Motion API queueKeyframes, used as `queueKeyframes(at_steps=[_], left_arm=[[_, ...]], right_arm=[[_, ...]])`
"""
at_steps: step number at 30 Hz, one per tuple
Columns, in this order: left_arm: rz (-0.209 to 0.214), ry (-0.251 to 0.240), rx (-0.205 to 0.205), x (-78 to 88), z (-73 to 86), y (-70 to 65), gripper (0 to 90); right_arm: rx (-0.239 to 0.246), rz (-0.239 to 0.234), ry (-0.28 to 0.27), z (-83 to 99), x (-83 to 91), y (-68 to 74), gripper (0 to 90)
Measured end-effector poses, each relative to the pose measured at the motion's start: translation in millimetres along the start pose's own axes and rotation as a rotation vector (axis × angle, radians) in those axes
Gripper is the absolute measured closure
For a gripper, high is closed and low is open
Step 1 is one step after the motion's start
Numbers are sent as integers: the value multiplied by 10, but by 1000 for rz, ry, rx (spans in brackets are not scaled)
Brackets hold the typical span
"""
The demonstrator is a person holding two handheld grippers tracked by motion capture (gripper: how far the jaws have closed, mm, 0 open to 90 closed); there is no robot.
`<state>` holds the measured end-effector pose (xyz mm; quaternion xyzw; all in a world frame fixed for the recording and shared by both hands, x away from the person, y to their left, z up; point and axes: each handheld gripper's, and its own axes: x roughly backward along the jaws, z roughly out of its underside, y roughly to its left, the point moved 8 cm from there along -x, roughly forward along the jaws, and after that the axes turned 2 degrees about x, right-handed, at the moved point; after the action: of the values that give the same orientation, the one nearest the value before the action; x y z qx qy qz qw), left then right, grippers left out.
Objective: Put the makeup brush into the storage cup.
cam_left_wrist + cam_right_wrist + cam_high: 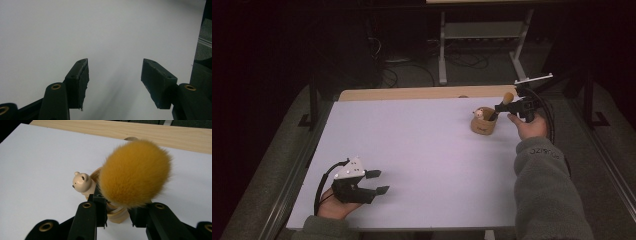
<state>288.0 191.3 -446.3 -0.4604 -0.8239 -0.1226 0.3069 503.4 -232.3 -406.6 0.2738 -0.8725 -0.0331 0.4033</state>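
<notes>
At the far right of the white table (412, 150), in the high view, right gripper (502, 106) raised just above a small wooden cup (482, 125), jaws pinched on the dark handle of a brush (507, 98) with a fluffy orange head, tilted up and away from the cup. Inside the cup, a cream bear-head figure (479, 113), poking above the rim beside the brush handle. In the right gripper view, orange brush head (135, 172) large and close above the jaws, bear head (82, 181) to its left, cup wall (117, 216) visible below between the jaws. Beyond the white surface, a strip of bare wood (150, 133).

At the near left corner, left gripper (379, 182) low over the table, held in a hand (334, 207), jaws spread wide with nothing between. In the left gripper view, same spread jaws above bare white surface (100, 32), well apart from the cup.
</notes>
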Motion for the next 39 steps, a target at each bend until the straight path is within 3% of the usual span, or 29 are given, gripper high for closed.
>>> queueKeyframes(at_steps=[6, 15, 26, 39], left_arm=[[1, 4, -13, -1, -6, -6, 389], [-2, 0, 0, 1, -1, 4, 387], [-8, -2, 7, -8, -2, 8, 374], [-9, 0, 13, -12, -9, 6, 358]], right_arm=[[-20, -11, -16, 58, 12, -16, 667], [-51, -23, -43, 110, 62, -22, 462], [-45, -25, -69, 174, 136, 8, 421], [-5, -51, -84, 236, 175, 164, 411]])
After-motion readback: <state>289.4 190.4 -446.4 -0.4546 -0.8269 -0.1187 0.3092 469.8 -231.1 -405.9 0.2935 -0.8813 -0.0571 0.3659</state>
